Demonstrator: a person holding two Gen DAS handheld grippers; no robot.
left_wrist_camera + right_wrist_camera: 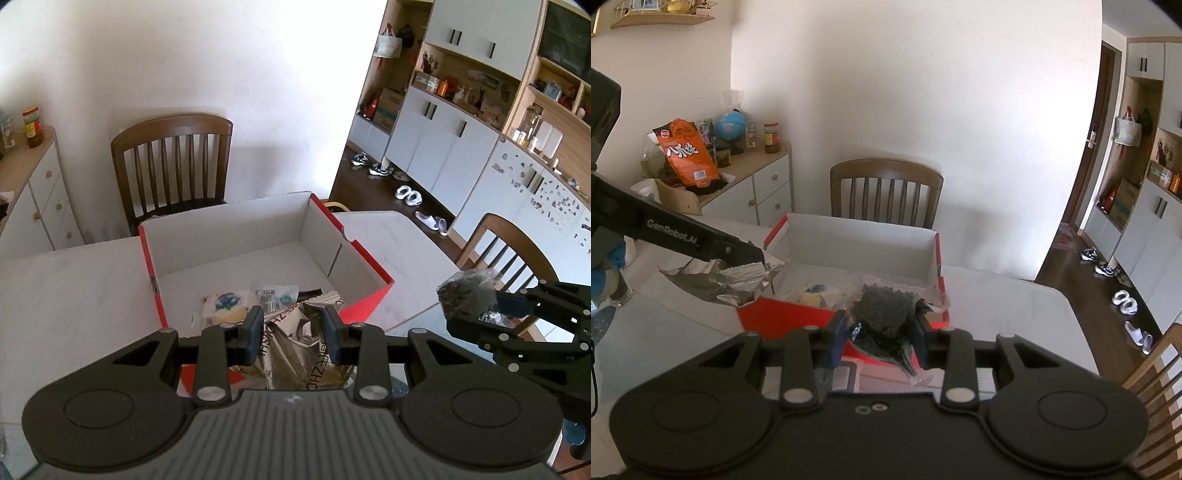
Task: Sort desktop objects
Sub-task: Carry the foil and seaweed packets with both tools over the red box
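A red cardboard box [369, 301] with a white inside stands open on the white table [70, 288]. My left gripper [293, 325] is shut on a silver foil snack bag [295, 354] and holds it over the box's near edge; the bag also shows in the right wrist view [724, 282]. My right gripper [879, 332] is shut on a dark snack in a clear wrapper [884, 312], held above the box's [786, 319] near right corner; it also shows in the left wrist view [467, 293]. Small snack packets [225, 304] lie inside the box.
A wooden chair [173, 166] stands behind the table, another [506, 251] at its right. A white drawer cabinet [764, 188] at the left carries an orange snack bag [689, 153], a globe and a jar. White cupboards [443, 147] and shoes line the right wall.
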